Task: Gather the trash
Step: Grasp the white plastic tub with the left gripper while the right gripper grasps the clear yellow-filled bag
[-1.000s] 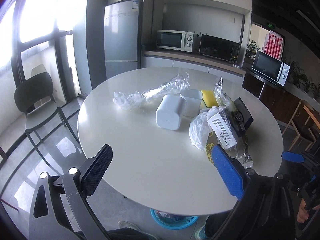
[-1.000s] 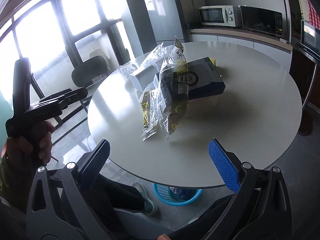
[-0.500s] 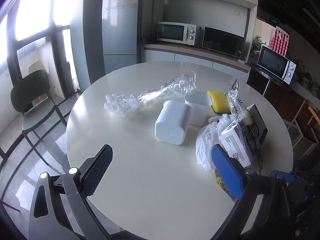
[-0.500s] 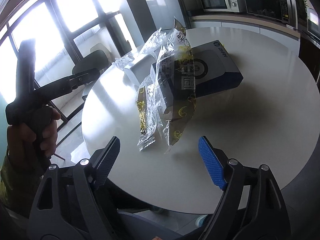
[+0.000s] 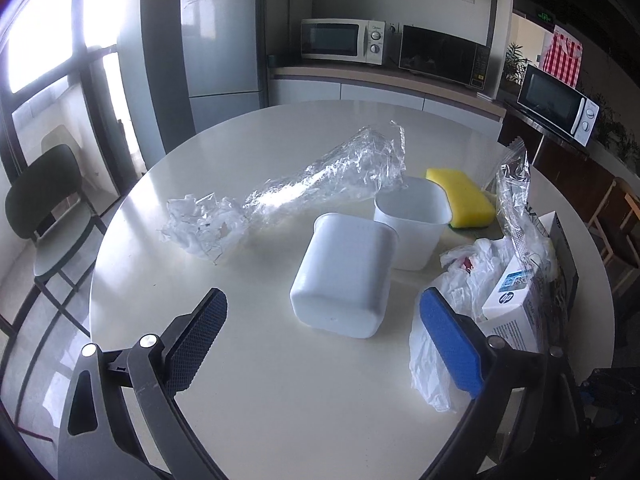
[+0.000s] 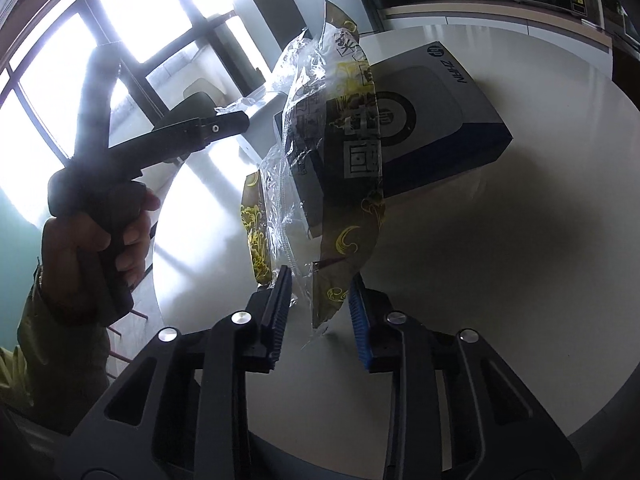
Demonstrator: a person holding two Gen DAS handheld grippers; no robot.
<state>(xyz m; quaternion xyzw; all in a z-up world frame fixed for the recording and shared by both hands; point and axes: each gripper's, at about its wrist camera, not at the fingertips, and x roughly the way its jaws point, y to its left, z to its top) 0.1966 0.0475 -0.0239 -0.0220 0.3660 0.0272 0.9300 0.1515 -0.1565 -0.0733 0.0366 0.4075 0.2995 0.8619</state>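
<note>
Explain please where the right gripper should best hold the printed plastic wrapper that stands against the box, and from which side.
Probably the bottom corner of the printed plastic wrapper, approached from the near table edge. The wrapper leans upright on the HP box, its thin lower flap reaching toward the table edge. The right gripper is closing with that flap between its jaws, pads not yet pressing.
</note>
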